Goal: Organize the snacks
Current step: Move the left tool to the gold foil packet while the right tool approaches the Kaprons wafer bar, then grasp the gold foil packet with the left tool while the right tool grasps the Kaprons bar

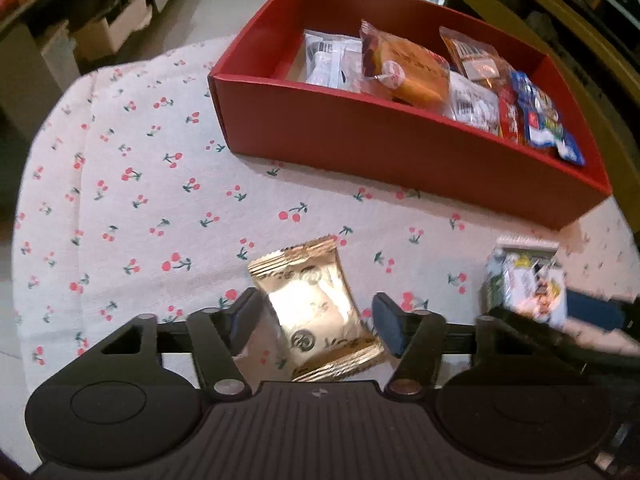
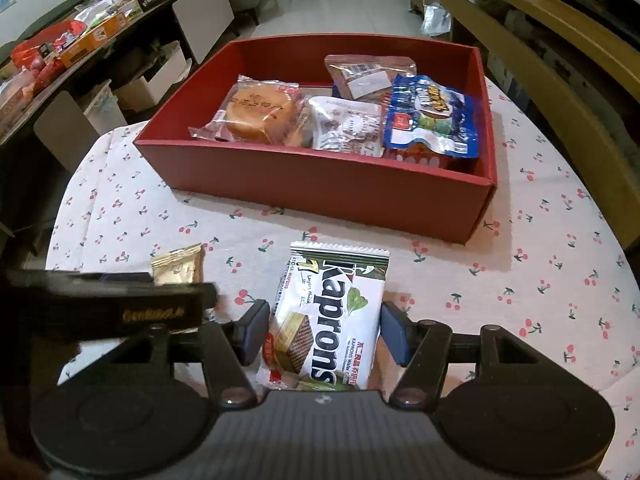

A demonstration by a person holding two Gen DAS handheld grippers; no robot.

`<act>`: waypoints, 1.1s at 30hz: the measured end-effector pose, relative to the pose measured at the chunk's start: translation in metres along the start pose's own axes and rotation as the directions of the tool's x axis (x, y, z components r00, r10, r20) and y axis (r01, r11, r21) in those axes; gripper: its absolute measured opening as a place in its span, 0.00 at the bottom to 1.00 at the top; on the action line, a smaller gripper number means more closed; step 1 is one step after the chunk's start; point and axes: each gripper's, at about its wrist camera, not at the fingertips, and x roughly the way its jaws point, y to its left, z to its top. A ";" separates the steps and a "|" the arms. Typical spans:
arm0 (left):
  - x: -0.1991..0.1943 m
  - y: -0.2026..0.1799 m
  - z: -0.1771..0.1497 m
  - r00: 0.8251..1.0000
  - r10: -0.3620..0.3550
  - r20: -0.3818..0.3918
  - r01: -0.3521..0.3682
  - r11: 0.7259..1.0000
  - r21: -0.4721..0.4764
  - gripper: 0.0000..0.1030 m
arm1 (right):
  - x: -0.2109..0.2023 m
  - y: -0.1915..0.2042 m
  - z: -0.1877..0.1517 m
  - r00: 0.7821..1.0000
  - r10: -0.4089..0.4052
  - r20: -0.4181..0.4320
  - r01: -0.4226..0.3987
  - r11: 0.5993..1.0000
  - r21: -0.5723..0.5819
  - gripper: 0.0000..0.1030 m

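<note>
Your left claw (image 1: 318, 322) sits spread around the shiny gold foil snack packet (image 1: 316, 316); only the right view reads "Kaprons" on the white-and-green wafer pack (image 2: 324, 320) between your right claw (image 2: 324, 330), also unclenched. Beyond, the red cardboard box (image 2: 320, 184) holds wrapped snacks on the cherry-print worktop (image 2: 540, 264).

kaprons wafer pack (image 2: 324, 316) lies between the right gripper's (image 2: 324, 330) spread jaws, near the red box (image 2: 320, 184).

Each black tool (image 1: 318, 322) (image 2: 324, 330) has dark blue pads (image 1: 387, 326), silver pivot screws and a ribbed body.
</note>
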 end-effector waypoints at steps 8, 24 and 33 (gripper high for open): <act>-0.012 0.009 -0.018 1.000 0.001 0.001 -0.001 0.999 0.041 0.47 | -0.003 -0.003 -0.004 1.000 0.000 -0.007 0.000 1.000 -0.009 0.71; -0.006 -0.003 -0.025 0.999 0.027 0.019 -0.029 0.991 0.128 0.62 | 0.006 0.004 -0.007 0.999 -0.004 -0.043 0.003 0.999 -0.036 0.71; -0.012 -0.011 -0.032 0.999 0.024 0.022 -0.028 0.986 0.165 0.48 | 0.007 0.007 -0.011 0.999 -0.015 -0.052 0.012 0.998 -0.055 0.71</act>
